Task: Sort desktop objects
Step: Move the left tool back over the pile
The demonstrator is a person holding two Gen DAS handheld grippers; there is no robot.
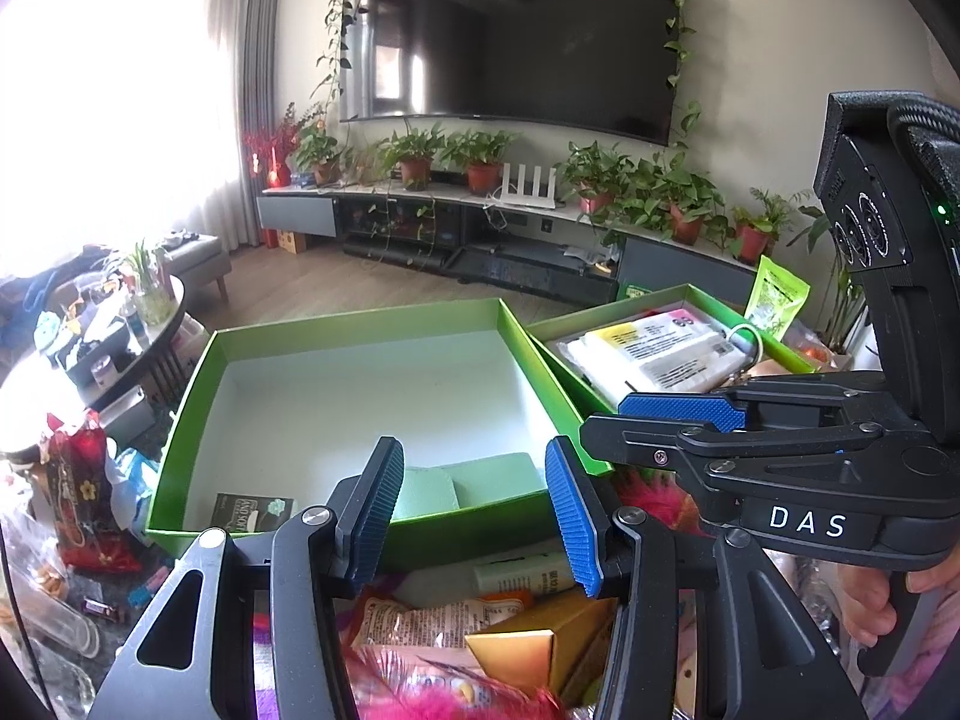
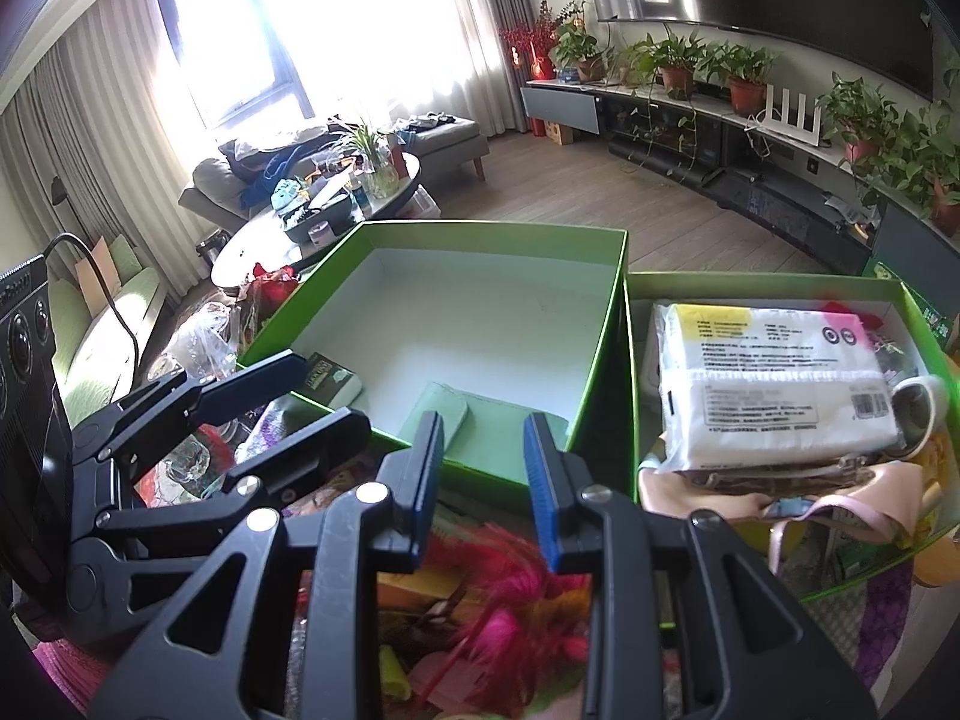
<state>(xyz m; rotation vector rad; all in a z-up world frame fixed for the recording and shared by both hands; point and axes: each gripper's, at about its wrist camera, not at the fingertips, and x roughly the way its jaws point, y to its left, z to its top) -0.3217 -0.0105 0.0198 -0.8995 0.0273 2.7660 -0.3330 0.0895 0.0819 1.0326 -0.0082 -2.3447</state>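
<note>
Two green boxes stand side by side. The left box (image 1: 336, 324) (image 2: 606, 324) holds a pale green case (image 1: 474, 480) (image 2: 480, 438) and a small dark packet (image 1: 252, 510) (image 2: 333, 381). The right box (image 1: 690, 294) (image 2: 750, 285) holds a white tissue pack (image 1: 660, 354) (image 2: 774, 378) and other items. My left gripper (image 1: 474, 510) is open and empty above a pile with a snack bag (image 1: 432, 618) and a gold box (image 1: 540, 642). My right gripper (image 2: 483, 480) is open and empty over a pink feather (image 2: 504, 600). Each gripper shows in the other's view, left (image 2: 240, 384) and right (image 1: 678, 414).
Loose snacks and wrappers, among them a red bag (image 1: 84, 498), lie left of the boxes. A round coffee table (image 2: 312, 222) with clutter stands beyond. A TV cabinet with potted plants (image 1: 480, 192) lines the far wall.
</note>
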